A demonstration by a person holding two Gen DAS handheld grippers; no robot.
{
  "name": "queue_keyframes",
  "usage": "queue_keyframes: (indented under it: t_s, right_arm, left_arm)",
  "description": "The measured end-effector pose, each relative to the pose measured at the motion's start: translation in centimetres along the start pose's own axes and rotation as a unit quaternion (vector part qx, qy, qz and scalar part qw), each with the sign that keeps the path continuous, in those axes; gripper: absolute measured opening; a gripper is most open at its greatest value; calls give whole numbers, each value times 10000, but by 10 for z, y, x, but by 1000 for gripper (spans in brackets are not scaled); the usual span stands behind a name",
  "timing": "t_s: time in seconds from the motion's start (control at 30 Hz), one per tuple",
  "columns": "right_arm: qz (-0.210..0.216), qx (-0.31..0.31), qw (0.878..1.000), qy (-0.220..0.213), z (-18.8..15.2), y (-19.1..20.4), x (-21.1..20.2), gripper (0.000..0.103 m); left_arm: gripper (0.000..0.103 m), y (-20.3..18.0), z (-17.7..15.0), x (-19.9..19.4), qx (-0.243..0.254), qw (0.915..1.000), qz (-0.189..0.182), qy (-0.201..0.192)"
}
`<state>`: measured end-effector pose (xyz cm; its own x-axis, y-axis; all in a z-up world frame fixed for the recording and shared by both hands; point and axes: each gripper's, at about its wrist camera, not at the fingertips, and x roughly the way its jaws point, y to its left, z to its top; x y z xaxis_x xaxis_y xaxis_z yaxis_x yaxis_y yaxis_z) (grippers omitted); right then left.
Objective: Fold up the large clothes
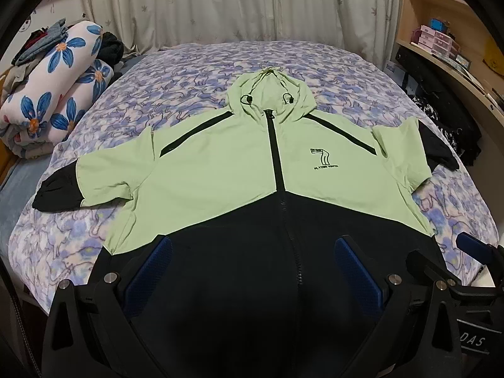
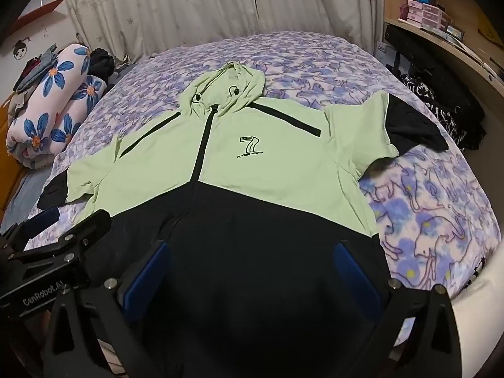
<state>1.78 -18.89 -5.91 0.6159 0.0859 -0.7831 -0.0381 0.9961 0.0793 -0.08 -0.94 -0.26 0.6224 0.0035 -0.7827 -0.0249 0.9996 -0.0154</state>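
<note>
A hooded zip jacket (image 1: 220,173), light green above and black below, lies flat and face up on the bed, hood (image 1: 267,91) at the far end. Both short sleeves are spread out, with black cuffs at the left (image 1: 56,189) and right (image 1: 438,148). My left gripper (image 1: 253,245) hovers open over the black hem area, nothing between its blue pads (image 1: 157,264). In the right wrist view the jacket (image 2: 283,173) fills the middle. My right gripper (image 2: 252,249) is open above the hem's right half, and the left gripper (image 2: 47,220) shows beside it.
The bed (image 1: 189,72) has a purple patterned cover. A rolled floral quilt (image 1: 56,94) with clothes on top sits at the far left. A wooden shelf unit (image 1: 441,37) and dark clothes (image 1: 447,119) flank the right side. Curtains (image 1: 220,0) hang behind.
</note>
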Motion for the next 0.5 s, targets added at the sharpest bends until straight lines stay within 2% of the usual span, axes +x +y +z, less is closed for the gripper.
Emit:
queue_keyframes:
  t_s: [0.5]
  right_arm:
    - [-103,39,9999,-17,-13,-12,-7,103]
  left_arm:
    - [102,-6,-12,1,-108,9998,-75,137]
